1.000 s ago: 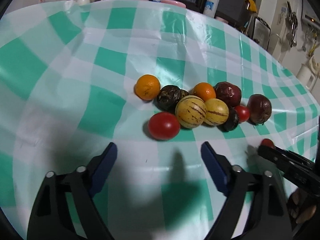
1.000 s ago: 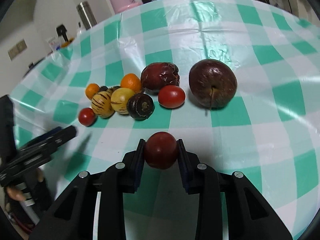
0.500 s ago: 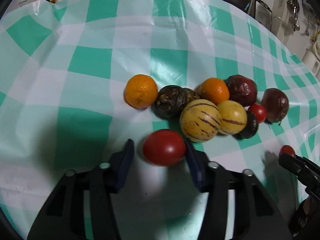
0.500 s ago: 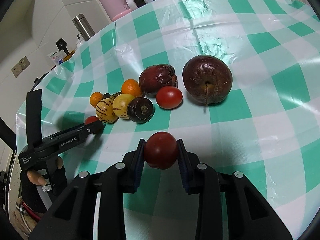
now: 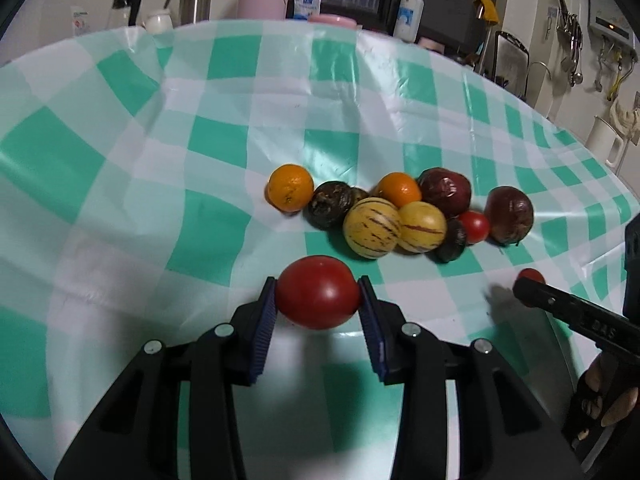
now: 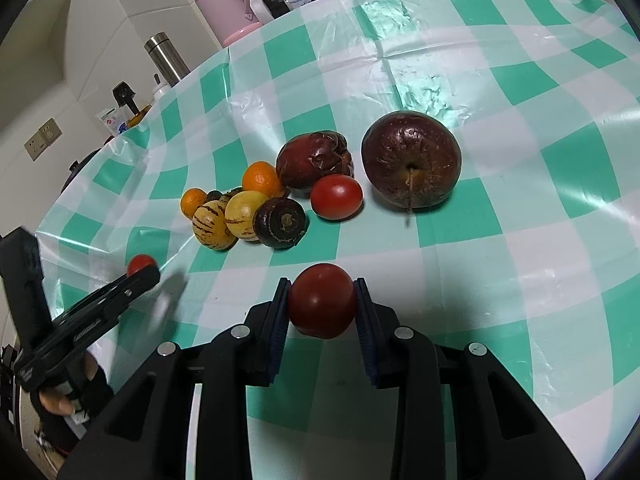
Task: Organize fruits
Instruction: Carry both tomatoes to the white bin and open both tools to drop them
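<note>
My left gripper (image 5: 319, 298) is shut on a red tomato (image 5: 318, 297), held just above the green-checked cloth (image 5: 120, 184). My right gripper (image 6: 322, 300) is shut on a darker red tomato (image 6: 322, 299). The fruit cluster lies beyond both: two oranges (image 5: 290, 187) (image 5: 399, 189), two striped yellow melons (image 5: 371, 227) (image 5: 422, 226), dark mangosteens (image 5: 330, 204), a wrinkled dark red fruit (image 6: 316, 160), a third tomato (image 6: 337, 197) and a big dark apple (image 6: 411, 159). In the right wrist view the left gripper (image 6: 138, 270) shows at the left edge with its tomato (image 6: 140, 263).
A pink jug (image 6: 226, 0), a steel flask (image 6: 166, 58) and small bottles (image 5: 408, 10) stand past the table's far edge. A person's hand (image 6: 60, 396) holds the left tool. Bare cloth stretches right of the apple and left of the oranges.
My left gripper moved in on the loose tomato, shut on it and lifted it back from the cluster. The right gripper kept its tomato and stayed put.
</note>
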`<state>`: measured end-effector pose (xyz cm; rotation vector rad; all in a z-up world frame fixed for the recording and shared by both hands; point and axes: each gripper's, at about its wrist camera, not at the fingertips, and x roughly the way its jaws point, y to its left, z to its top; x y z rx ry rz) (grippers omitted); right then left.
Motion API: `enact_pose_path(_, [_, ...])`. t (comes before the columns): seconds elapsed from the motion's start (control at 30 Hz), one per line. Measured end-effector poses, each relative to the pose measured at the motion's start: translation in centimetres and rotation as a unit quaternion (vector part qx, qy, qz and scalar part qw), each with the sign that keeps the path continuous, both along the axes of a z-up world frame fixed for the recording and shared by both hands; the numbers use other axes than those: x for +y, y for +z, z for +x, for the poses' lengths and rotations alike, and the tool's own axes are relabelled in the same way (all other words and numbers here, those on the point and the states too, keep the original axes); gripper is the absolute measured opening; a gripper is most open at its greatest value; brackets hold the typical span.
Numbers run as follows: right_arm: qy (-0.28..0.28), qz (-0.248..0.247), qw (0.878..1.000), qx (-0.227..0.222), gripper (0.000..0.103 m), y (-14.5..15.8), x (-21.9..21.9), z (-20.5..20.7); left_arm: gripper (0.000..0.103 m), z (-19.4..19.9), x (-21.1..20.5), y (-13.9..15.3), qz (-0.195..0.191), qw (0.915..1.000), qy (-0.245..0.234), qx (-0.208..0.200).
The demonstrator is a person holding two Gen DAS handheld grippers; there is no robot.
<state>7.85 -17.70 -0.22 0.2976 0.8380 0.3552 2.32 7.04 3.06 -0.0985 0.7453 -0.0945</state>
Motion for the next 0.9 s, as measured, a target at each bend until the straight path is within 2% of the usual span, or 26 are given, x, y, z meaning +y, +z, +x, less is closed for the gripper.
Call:
enact_pose_path(0.17, [-0.004,0.004,1.000,-0.003,0.032,0.1,-0.2,-0.1,0.040,-1.2,-0.4,0.3,0.009,0.9999,0.004,-0.014])
enact_pose_path(0.43, [-0.011,-0.004,1.000,-0.002,0.032,0.1,-0.1,-0.9,0.040,-2.5,0.1,0.6,-0.021,0.9995,0.012,-0.021])
enact_pose_path(0.57, [-0.015,-0.004,1.000,0.013,0.032,0.0,-0.1,-2.8,0.040,-5.1,-0.3,1.3,-0.035,0.9987,0.010,-0.035])
enact_pose_path(0.67, [-0.008,0.002,1.000,0.016,0.032,0.3,-0.2,-4.9,0.040,-6.9,-0.9,1.6,-0.030,0.9986,0.012,-0.041])
enact_pose_path(0.9, [0.000,-0.010,1.000,0.013,0.032,1.5,-1.6,-10.0,0.040,-10.6,-4.3,2.4,-0.036,0.9981,-0.024,-0.043])
